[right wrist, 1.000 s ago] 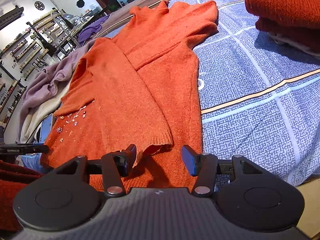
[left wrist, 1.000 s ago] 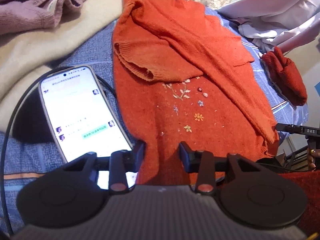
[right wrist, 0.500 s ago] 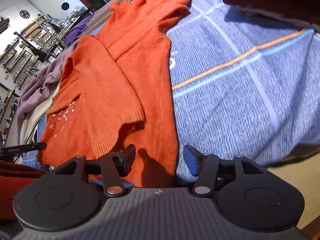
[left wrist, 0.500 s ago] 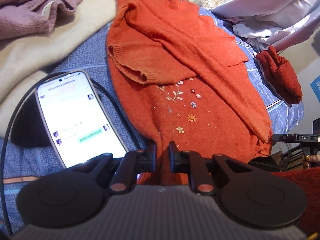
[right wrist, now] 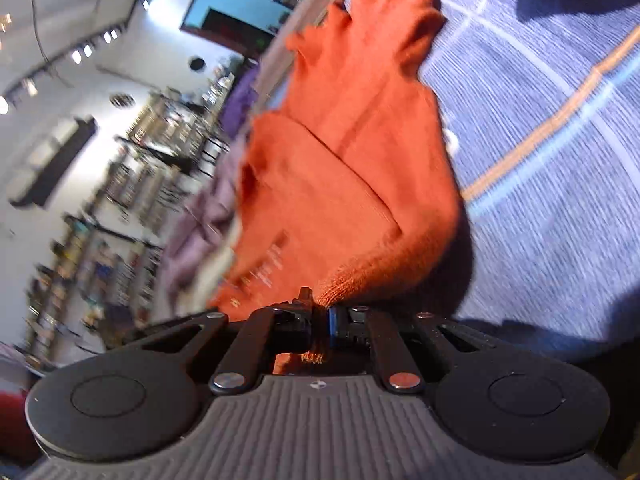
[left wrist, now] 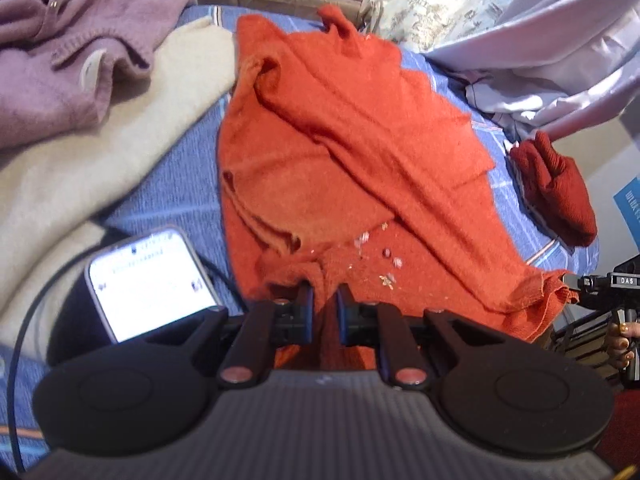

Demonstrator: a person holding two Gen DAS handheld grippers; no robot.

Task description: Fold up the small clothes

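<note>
Midway across a blue patterned bedspread [left wrist: 176, 184], one orange knitted sweater [left wrist: 344, 152] lies with its sleeves folded across the body, its bottom edge gathered up at two points by a pair of hand-held grippers. Small embroidered flowers and beads dot the front near the hem, and the knit shows a ribbed band along its edge. The left gripper [left wrist: 323, 312] is clamped on the hem, a ridge of orange cloth pinched between its two black jaws. The right gripper [right wrist: 320, 322] has just been closing and now pinches the ribbed edge of the same sweater [right wrist: 344, 184], with a tuft of knit sticking out behind the jaws; from that camera the cloth rises off the bedspread [right wrist: 560, 184] toward the grip, and the view is smeared by motion.

Counted around the sweater: one lit phone [left wrist: 148, 280] with a dark cable lies just beside its left edge; one cream garment [left wrist: 100, 160] spreads further left, and one mauve knitted piece [left wrist: 68, 68] is bunched on top of it. One folded dark red knit [left wrist: 556, 196] sits at the bed's right edge, apart from the sweater. Pale lilac fabric [left wrist: 552, 52] is heaped at the upper right. Shelving and ceiling lights blur past in the room behind, as seen by the right wrist camera.
</note>
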